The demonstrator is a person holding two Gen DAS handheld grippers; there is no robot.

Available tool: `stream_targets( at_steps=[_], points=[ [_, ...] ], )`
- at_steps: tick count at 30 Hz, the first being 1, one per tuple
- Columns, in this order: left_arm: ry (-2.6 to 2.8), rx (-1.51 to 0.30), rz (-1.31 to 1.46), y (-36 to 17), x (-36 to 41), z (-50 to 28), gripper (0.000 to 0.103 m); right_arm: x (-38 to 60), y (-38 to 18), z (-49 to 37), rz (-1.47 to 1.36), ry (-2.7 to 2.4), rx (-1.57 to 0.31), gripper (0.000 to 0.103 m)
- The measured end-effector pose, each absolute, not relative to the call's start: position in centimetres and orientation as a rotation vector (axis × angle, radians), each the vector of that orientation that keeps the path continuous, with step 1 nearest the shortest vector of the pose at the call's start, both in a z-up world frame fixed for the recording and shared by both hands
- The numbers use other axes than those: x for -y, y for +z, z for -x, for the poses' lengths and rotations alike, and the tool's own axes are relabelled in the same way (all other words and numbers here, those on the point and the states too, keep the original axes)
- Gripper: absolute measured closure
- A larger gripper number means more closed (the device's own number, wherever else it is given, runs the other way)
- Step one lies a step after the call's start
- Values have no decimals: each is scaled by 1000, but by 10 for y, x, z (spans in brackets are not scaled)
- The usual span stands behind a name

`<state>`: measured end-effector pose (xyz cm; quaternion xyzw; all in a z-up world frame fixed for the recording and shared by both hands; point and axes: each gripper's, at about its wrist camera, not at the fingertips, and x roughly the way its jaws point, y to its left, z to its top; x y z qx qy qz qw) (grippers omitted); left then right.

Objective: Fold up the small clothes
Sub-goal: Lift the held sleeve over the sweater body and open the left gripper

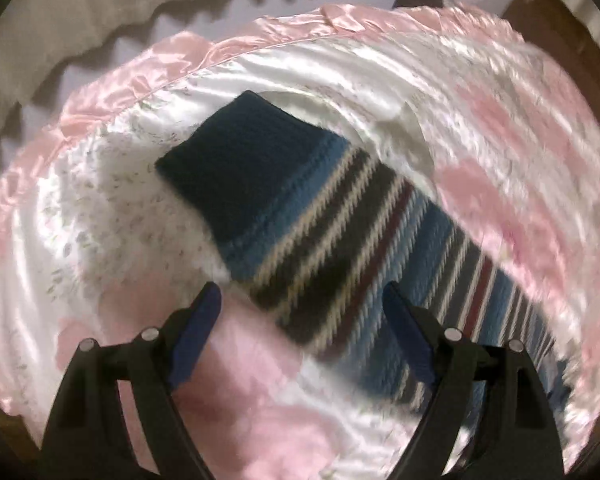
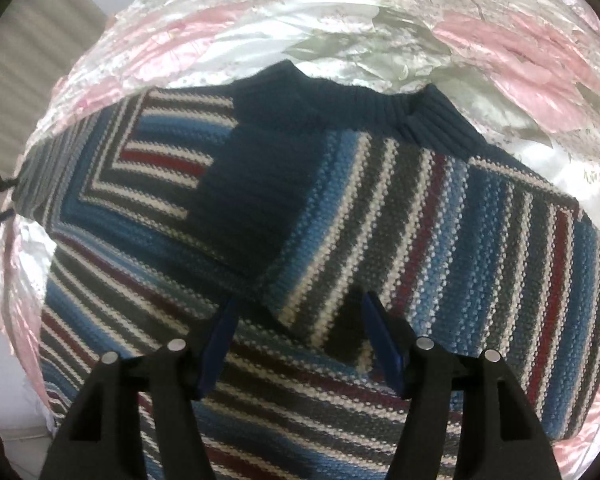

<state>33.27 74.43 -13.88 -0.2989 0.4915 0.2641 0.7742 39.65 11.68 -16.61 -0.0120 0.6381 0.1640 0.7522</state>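
A small knitted sweater [image 2: 440,216] with blue, grey, white and maroon stripes lies flat on a satin sheet. Both sleeves are folded across its front, and their navy cuffs [image 2: 260,184] meet near the ribbed collar [image 2: 380,108]. My right gripper [image 2: 298,312] hovers open over the sweater's middle, nothing between its blue pads. In the left wrist view one striped sleeve with a navy cuff [image 1: 240,160] stretches away diagonally. My left gripper [image 1: 300,300] stands open above the sleeve's lower edge, holding nothing.
A pink and white floral satin sheet [image 1: 500,128] covers the surface under the sweater. A beige pleated curtain [image 1: 60,20] hangs beyond its far edge. A brown piece of furniture [image 1: 560,32] sits at the far right.
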Motion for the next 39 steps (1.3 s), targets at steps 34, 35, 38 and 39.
stream_targets(
  at_steps=[34, 35, 38, 39],
  points=[
    [69, -841, 454, -80, -552, -369, 91, -11, -146, -366, -75, 286, -1358, 36],
    [52, -847, 447, -82, -540, -370, 91, -9, -146, -365, -77, 286, -1356, 36],
    [-23, -872, 435, -88, -496, -376, 90, -2, -146, -364, -85, 283, -1353, 35],
    [-38, -878, 433, -91, -485, -376, 90, -1, -147, -363, -89, 283, -1354, 35]
  ],
)
